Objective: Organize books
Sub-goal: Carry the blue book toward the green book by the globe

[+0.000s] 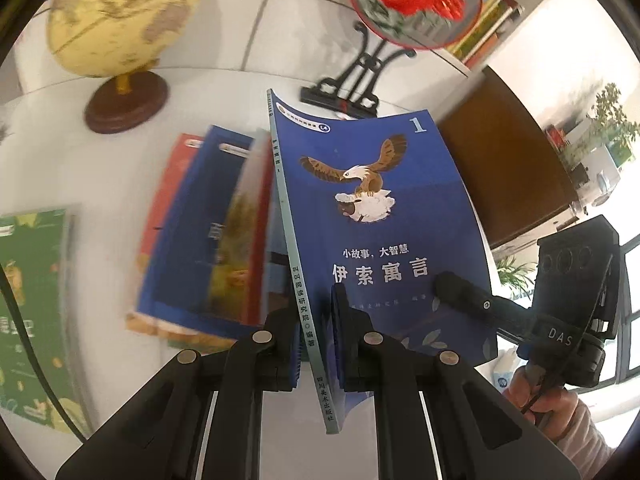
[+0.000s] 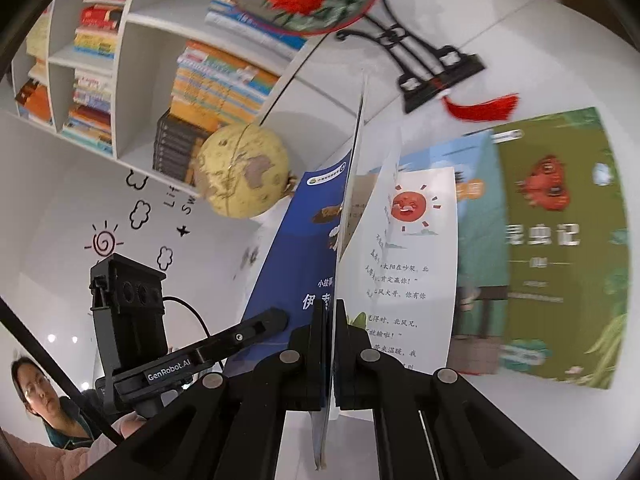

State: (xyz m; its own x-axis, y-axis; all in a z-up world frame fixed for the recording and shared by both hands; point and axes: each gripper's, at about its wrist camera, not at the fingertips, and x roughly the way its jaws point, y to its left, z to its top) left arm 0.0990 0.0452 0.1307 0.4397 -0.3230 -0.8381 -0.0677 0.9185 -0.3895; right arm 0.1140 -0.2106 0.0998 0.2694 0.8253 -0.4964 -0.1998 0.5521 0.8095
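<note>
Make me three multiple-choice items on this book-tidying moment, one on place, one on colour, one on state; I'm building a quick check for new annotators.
1. Where does the globe stand?
A. on the white tabletop
B. on a shelf
C. on the floor

2. Cover colour of the eagle book?
A. red
B. blue
C. yellow

3. The left hand-held gripper is
A. open and empty
B. shut on the eagle book
C. shut on the globe

Answers: 1 A, its wooden base sits on the table; 2 B, blue surrounds the eagle; 3 B, both pads clamp the book at its spine.
</note>
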